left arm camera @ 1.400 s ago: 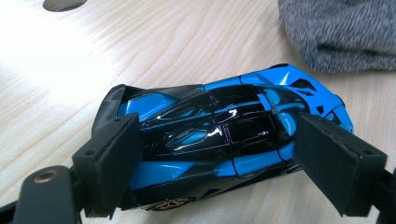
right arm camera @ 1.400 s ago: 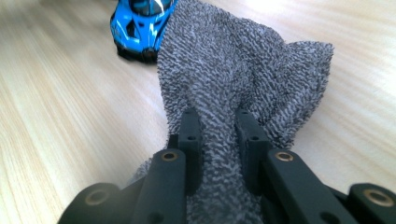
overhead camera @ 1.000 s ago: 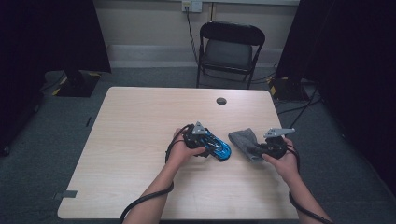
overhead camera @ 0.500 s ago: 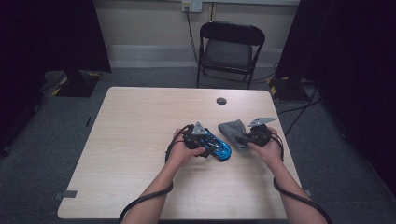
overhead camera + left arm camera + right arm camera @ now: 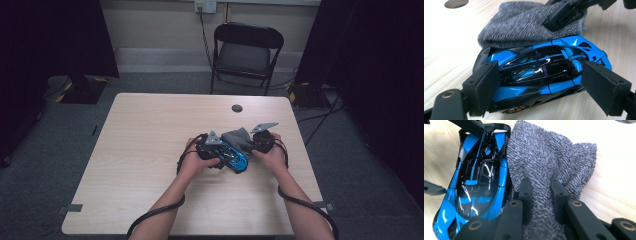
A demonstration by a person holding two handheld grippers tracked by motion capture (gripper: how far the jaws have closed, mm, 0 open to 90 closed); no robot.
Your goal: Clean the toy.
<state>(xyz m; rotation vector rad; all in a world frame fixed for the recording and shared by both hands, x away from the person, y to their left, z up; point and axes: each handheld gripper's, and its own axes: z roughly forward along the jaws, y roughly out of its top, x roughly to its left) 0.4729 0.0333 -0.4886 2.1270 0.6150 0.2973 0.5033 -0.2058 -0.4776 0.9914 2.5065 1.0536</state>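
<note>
Centrally on the pale wooden table [image 5: 130,150], a blue and black toy car [image 5: 541,75] sits clamped across its width between the wide-set pads of the left gripper [image 5: 544,86], wheels on the tabletop. Just beside it and touching its flank lies a grey knitted cloth [image 5: 549,162], a bunched fold of which the right gripper [image 5: 541,195] pinches between nearly closed jaws. Farther off, a small dark round hole [image 5: 237,108] marks the table's far edge, and a black folding chair [image 5: 245,55] stands beyond.

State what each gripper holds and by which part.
The left gripper clamps the blue toy car end to end, across nose and tail. The right gripper pinches the grey cloth by a bunched fold near its edge.
</note>
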